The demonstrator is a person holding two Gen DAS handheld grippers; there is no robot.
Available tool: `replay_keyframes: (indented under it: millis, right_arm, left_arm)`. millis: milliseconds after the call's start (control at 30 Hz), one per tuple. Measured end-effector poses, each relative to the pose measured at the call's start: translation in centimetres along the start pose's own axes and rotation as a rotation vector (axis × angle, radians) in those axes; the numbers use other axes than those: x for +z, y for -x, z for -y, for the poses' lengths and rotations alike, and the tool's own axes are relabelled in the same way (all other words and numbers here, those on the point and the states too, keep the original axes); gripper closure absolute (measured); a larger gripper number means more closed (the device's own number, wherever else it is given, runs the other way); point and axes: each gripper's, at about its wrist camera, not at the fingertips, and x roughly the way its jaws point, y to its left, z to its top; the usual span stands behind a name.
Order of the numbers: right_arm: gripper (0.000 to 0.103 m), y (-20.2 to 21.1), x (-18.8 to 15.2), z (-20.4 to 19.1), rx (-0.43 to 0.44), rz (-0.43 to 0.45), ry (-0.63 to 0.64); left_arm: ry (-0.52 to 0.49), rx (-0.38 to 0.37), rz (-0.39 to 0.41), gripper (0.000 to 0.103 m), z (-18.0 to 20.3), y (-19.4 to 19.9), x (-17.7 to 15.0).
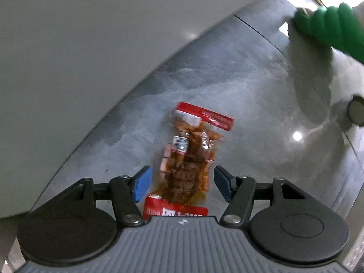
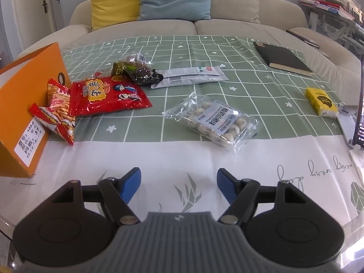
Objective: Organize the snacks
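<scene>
Most of the tidying is left to do, as far as I can tell. The snacks lie loose on the tablecloth (image 2: pixel 227 52), and the orange box (image 2: pixel 21 104) on the far left looks like the place for them, though I cannot see inside it.

Leaning on the orange box is a small red pack of stick snacks (image 2: pixel 59 111). Just to its right is a big red snack bag (image 2: pixel 109 95). Behind that bag is a little heap of small clear packs (image 2: pixel 136 68), and right of the heap a long grey-white packet (image 2: pixel 191 75). Further right of the orange box, near the middle, lies a clear pack of round white balls (image 2: pixel 216 122).

The right gripper (image 2: pixel 178 186) hovers low over the table, spread wide and holding nothing.

The left gripper (image 1: pixel 180 183) points down at a shiny grey floor (image 1: pixel 250 104). It is spread wide too. A red and clear pack of brown spicy strips (image 1: pixel 191 157) sits between its blue pads (image 1: pixel 142 183), but they do not touch it. The pack looks blurry. I cannot tell if it rests on the floor.
</scene>
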Motion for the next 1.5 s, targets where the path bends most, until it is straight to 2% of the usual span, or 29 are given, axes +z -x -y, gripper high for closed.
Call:
replay_keyframes:
  millis: [100,133,200,300,367,500,667,767,833,1033,1200,1367,1500]
  right_arm:
    - [0.032,-0.3,0.0,-0.2,-0.008,-0.007,-0.004]
    - [0.032,-0.4,0.0,-0.2,-0.012,-0.01,-0.005]
    - [0.032,-0.4,0.0,-0.3,-0.015,-0.008,-0.001]
    - [0.032,-0.5,-0.1,-0.6,-0.019,-0.003,0.009]
    - [0.032,-0.5,-0.1,-0.7,-0.022,-0.001,0.014]
    - [0.032,-0.4,0.1,-0.6,-0.017,-0.004,0.008]
    - [0.033,-0.3,-0.1,-0.7,-0.021,0.005,0.031]
    - [0.033,-0.2,0.1,-0.2,-0.019,-0.003,0.003]
    - [0.033,0.0,0.3,0.0,-0.008,-0.004,-0.014]
    - [0.038,0.7,0.5,-0.6,0.05,-0.017,0.015]
    - [0.038,1.6,0.9,-1.2,0.036,-0.007,0.069]
    - [0.038,2.4,2.0,-0.9,0.019,-0.018,0.067]
    - [0.037,2.9,3.0,-0.2,0.021,-0.048,0.064]
  left_arm:
    - [-0.045,-0.012,-0.019,0.03,0.6,-0.9,-0.1]
    - [-0.038,-0.01,-0.023,0.026,0.4,-1.2,-0.2]
    - [-0.002,-0.003,0.008,0.025,-0.1,-1.2,-0.3]
    - [0.012,-0.005,0.013,0.035,-0.1,-1.0,-0.3]
    - [0.031,-0.003,-0.004,0.037,0.0,-0.9,-0.2]
    - [0.125,-0.004,-0.021,0.043,-0.5,-0.5,-0.3]
    - [0.248,0.013,-0.013,0.045,-1.5,1.8,-0.7]
    - [0.342,0.014,0.001,0.045,-1.8,4.0,-0.9]
    - [0.381,0.002,0.019,0.045,-1.9,6.0,-1.0]
    - [0.397,-0.038,0.074,0.045,-1.3,13.9,-1.3]
    - [0.455,-0.08,0.147,0.045,-1.1,21.3,-1.4]
    - [0.544,-0.145,0.27,0.045,-0.8,29.3,-0.6]
    - [0.592,-0.176,0.408,0.044,0.4,36.0,-1.0]
